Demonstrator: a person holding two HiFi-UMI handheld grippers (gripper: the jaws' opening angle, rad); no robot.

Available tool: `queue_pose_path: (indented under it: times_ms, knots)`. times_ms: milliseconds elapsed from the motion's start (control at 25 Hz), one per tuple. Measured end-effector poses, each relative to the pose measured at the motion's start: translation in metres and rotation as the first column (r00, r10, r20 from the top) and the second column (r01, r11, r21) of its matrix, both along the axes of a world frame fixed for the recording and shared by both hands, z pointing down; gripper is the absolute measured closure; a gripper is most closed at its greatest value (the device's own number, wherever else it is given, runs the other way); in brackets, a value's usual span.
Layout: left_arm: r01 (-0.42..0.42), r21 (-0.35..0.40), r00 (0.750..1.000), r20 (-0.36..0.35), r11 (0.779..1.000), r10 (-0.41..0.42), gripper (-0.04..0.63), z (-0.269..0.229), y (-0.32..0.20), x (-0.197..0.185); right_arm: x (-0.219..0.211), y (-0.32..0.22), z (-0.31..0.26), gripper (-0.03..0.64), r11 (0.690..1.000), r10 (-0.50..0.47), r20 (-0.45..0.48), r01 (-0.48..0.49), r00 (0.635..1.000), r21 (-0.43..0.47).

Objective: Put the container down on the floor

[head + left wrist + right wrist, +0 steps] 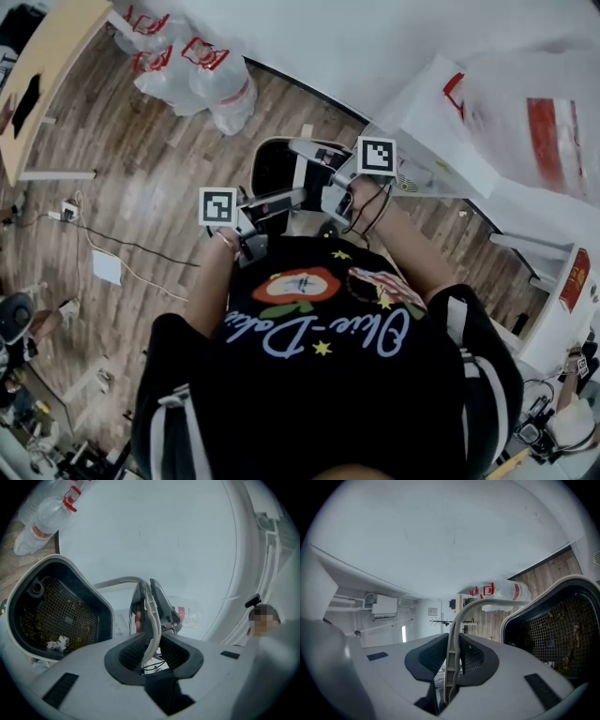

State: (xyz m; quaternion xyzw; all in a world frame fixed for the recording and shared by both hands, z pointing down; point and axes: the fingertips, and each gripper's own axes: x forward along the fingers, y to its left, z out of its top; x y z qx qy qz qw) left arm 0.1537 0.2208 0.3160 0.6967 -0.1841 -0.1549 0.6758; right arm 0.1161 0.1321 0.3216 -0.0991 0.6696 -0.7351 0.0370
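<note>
The container [270,171] is a black bin with a white rim and a mesh basket inside; I hold it up above the wooden floor in front of the person's chest. Its pale bail handle [300,171] crosses the top. My left gripper [292,198] is shut on the handle [149,616], with the bin [56,616] hanging to its left. My right gripper [302,148] is also shut on the handle [453,634], with the bin [555,634] to its right. In the left gripper view, the right gripper [164,605] shows just beyond the handle. Bits of debris lie in the mesh basket.
Bagged water bottles [192,70] lie on the floor by the white wall. A wooden table [52,66] stands at the far left, with a cable and a white sheet [106,267] on the floor near it. White bags [525,112] and shelving fill the right side.
</note>
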Motion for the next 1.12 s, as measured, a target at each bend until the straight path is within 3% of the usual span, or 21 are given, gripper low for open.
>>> queue_pose_path:
  times_ms: [280,560,840,1120]
  knots:
    - [-0.045,-0.029,0.999,-0.006,0.999,0.045,0.504,0.011,-0.041,-0.005,0.000,-0.042,0.012,0.561,0.999,0.038,-0.014,-0.038,0.999,-0.032]
    - [-0.070,-0.038,0.997,-0.021,0.997,0.070,0.504,0.015,-0.069,-0.039,-0.030,-0.072,0.020,0.561,0.996,0.078,-0.030,-0.079,0.997,-0.046]
    - [-0.106,-0.075,0.994,-0.045,0.992,0.103,0.503,0.029,-0.112,-0.102,-0.090,-0.116,0.037,0.561,0.990,0.118,-0.049,-0.122,0.992,-0.078]
    - [-0.149,-0.081,0.989,-0.019,0.985,0.148,0.503,0.028,-0.115,-0.109,-0.091,-0.121,0.031,0.561,0.982,0.170,-0.045,-0.173,0.984,-0.069]
